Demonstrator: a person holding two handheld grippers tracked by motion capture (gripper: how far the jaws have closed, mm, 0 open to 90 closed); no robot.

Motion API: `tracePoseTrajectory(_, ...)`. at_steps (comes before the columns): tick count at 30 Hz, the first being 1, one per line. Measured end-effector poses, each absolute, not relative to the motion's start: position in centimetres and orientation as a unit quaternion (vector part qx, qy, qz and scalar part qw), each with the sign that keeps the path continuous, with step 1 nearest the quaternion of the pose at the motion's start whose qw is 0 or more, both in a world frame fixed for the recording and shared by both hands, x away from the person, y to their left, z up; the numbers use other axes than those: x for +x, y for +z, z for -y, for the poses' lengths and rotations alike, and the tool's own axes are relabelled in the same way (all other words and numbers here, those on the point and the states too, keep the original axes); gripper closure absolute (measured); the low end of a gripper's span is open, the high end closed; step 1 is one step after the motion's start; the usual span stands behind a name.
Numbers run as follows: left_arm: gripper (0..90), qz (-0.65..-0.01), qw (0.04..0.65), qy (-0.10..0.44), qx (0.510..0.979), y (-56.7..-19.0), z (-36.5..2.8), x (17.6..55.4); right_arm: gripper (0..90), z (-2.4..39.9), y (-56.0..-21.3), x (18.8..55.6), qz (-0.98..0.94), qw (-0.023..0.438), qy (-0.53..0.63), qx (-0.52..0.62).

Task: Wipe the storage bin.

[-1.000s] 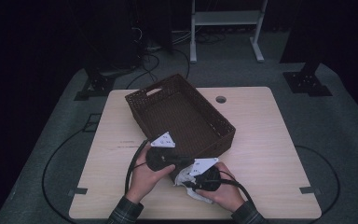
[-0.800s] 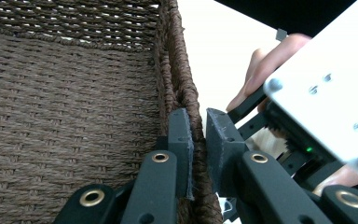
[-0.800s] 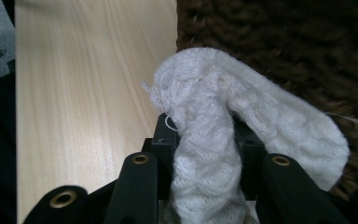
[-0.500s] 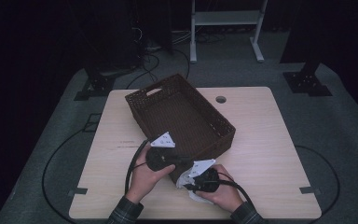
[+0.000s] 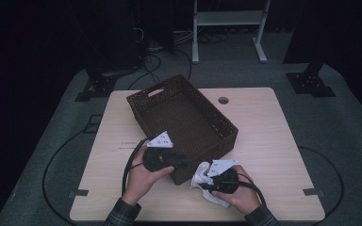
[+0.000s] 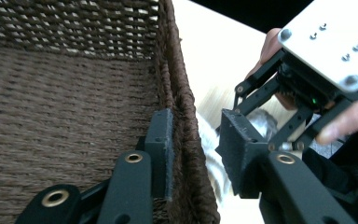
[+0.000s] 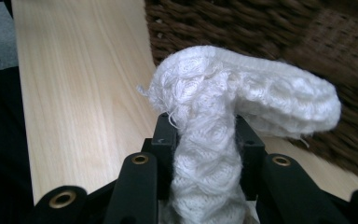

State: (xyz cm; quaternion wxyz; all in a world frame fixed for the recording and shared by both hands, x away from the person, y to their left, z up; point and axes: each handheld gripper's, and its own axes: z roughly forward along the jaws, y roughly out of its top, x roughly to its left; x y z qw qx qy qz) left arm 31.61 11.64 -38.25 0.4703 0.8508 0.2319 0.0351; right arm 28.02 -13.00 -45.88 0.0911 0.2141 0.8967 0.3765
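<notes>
White knitted cloth [image 7: 223, 116] is pinched upright in the right tool [image 7: 204, 140], just before the wicker basket [image 5: 184, 127]. The left tool [image 6: 193, 154], just spreading, straddles the basket's wall unpressed, above the counter [image 5: 273, 136].

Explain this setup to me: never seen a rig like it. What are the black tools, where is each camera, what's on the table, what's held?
There is no robot arm here. A person holds a two-jaw tool in each hand.

The high view looks down from above the person's side of the table. The other two pictures come from cameras riding on each tool, looking along its black jaws.

On the pale wooden table stands a brown woven basket, with no contents that I can see.

The left hand-held gripper straddles the basket's near wall, one jaw inside and one outside. Its jaws have just been opening, and the outer jaw stands off the wall.

The right hand-held gripper is clamped on a white knitted cloth, just outside the basket.
</notes>
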Motion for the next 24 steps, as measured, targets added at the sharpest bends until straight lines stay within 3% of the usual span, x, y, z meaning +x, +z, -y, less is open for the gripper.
tracePoseTrajectory(6, 65.0, -0.221, 0.48, 0.045, 0.848, -37.3, -13.6, 31.4, 67.5, 16.2, -45.4, 27.8, -0.886, 0.108, 0.381, 0.243)
tracePoseTrajectory(14, 89.5, -0.251, 0.486, 0.033, 0.836, -37.0, -16.4, 30.9, 67.4, 19.5, -45.4, 27.7, -0.872, 0.13, 0.379, 0.28)
tracePoseTrajectory(24, 89.7, -0.274, 0.469, 0.033, 0.839, -39.3, -17.8, 30.9, 67.4, 21.6, -45.5, 27.5, -0.864, 0.144, 0.372, 0.306)
